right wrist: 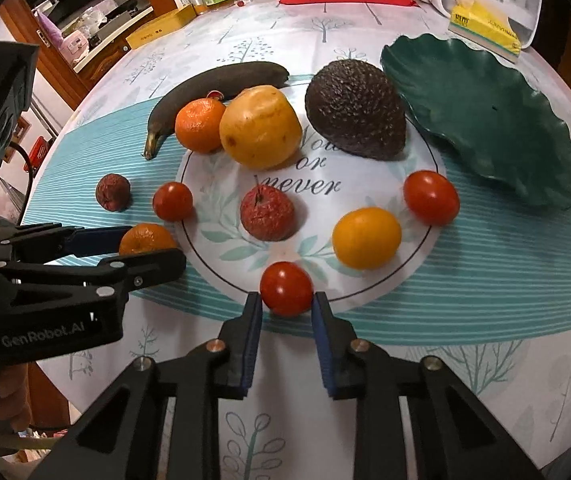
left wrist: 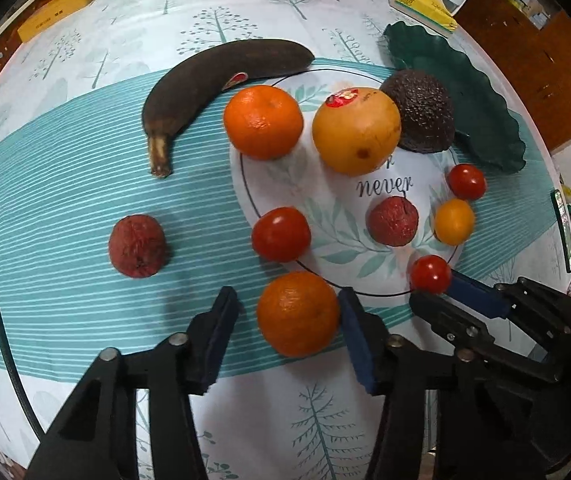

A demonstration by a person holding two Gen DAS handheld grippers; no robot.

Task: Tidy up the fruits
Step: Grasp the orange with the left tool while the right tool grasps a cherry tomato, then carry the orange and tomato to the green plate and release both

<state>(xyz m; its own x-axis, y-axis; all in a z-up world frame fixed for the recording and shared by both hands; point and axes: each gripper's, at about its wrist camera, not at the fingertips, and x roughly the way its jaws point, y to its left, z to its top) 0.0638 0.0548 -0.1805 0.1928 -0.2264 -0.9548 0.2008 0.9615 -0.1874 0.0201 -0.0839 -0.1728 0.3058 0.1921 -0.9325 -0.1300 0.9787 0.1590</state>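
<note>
Left wrist view: left gripper straddles the near tangerine on the striped mat; right pad touches the peel, left pad stands just clear, so not yet pinched. Farther off lie a blackened banana, a second tangerine, an orange, an avocado, lychees and cherry tomatoes.

Right wrist view: right gripper has its jaws pressed on a red cherry tomato at the near rim of the printed placemat. The green leaf dish, far right on the bench, holds nothing.

Progress: no fruit sorted yet. Judged step: first two pickups; every piece remains to be moved.
</note>
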